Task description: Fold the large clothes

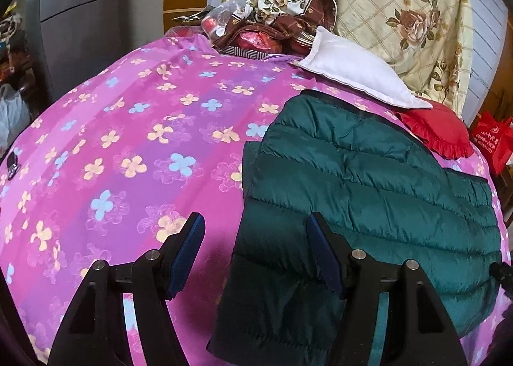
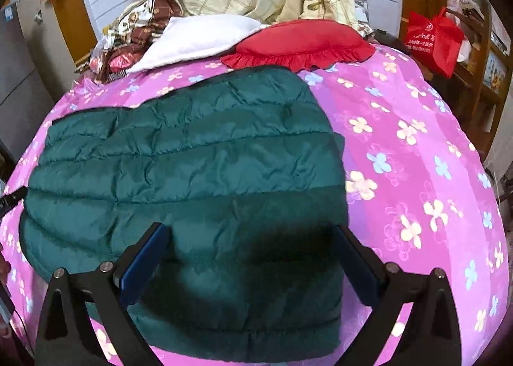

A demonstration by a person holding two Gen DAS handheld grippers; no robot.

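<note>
Left wrist view: my left gripper [image 1: 255,252] is wide open and holds nothing. It hangs over the left edge of the green puffy jacket [image 1: 368,183], which lies flat on the pink flowered bedspread [image 1: 128,141]. One finger is over the pink cloth and the other is over the jacket. I cannot tell if the tips touch the cloth. The jacket looks partly folded already, with a narrow flap near me. Past the jacket's far end lie a white pillow [image 1: 356,72] and a red frilly cushion [image 1: 439,132]. Behind them is a messy heap of flowered bedding [image 1: 400,13].

Right wrist view: my right gripper [image 2: 250,253] is also wide open with nothing in it. It sits over the near part of the jacket [image 2: 192,157], close to the jacket's right edge. The red cushion [image 2: 301,42] lies right at the jacket's far corner, and the white pillow [image 2: 198,39] is beside it. A red bag [image 2: 433,39] hangs well away at the right.

What could go wrong? The jacket is puffy and slippery — if I pinch only the top layer, the layers below may stay behind and the fold goes crooked. If I dig too low, I could grab the bedspread too and drag it up. And if my two hands do not lift alike, the fold may spring open again.
</note>
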